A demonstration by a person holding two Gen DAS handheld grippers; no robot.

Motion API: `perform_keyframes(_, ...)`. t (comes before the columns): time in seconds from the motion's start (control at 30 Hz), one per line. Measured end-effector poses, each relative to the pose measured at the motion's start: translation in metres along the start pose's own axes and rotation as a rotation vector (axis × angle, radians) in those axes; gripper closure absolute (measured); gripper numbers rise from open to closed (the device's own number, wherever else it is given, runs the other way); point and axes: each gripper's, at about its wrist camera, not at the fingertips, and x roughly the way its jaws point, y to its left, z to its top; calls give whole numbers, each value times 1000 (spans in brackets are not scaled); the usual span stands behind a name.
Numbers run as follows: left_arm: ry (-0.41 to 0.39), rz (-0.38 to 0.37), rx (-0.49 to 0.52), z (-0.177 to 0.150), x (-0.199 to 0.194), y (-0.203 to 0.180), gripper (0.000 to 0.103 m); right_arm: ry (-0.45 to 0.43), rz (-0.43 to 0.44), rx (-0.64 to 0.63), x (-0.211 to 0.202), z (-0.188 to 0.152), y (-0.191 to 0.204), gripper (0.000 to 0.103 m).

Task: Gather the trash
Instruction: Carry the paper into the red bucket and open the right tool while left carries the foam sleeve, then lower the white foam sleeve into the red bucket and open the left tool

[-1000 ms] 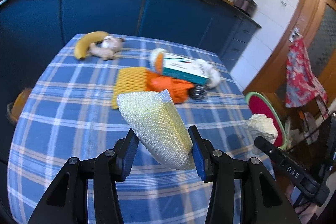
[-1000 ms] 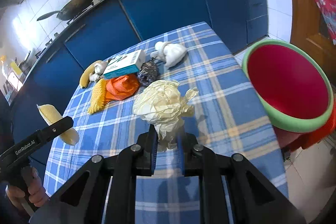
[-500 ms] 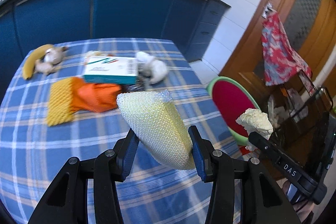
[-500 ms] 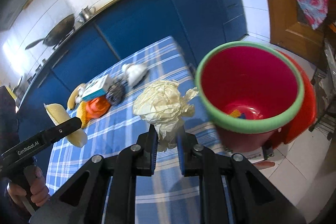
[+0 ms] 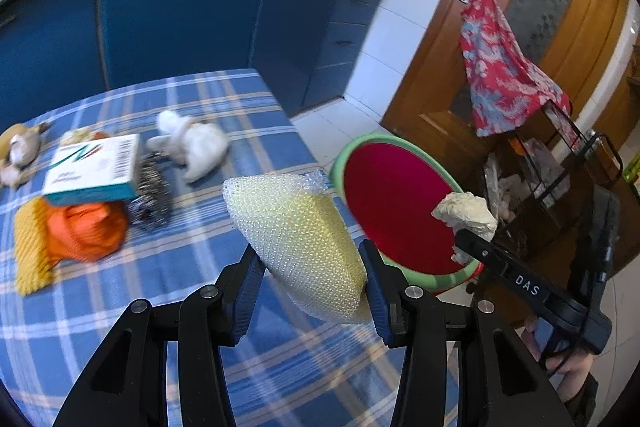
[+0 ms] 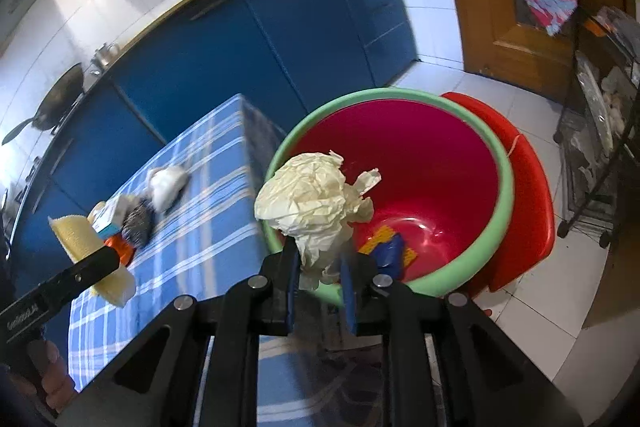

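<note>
My feeds are bright with daylight, washing out the white wall tiles (image 6: 80, 27) at upper left in the right wrist view. Motion blur smears the checked tablecloth (image 5: 120, 267) and clutter; fisheye bending and black vignette at corners.

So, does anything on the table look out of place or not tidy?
Yes. The teal-and-white box lies tilted on top of the orange cloth, against the steel scourer, all in one heap on the checked tablecloth. Nothing looks spilled or broken.

Glossy plastic bin (image 6: 472, 163); crumpled paper wad (image 6: 312, 195)
</note>
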Motion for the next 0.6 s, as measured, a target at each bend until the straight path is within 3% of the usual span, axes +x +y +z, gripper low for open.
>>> perform_keyframes(0.1,14,7,17,5,11,-10,53,-2,-14,18,5,7,-13,77)
perform_keyframes(0.3,43,3,47,10,31,-28,53,-7,-22,49,9,14,-38,58)
perform_keyframes(0.6,73,-13,130,25,71,-71,53,-59,-34,114,-13,16,-73,56)
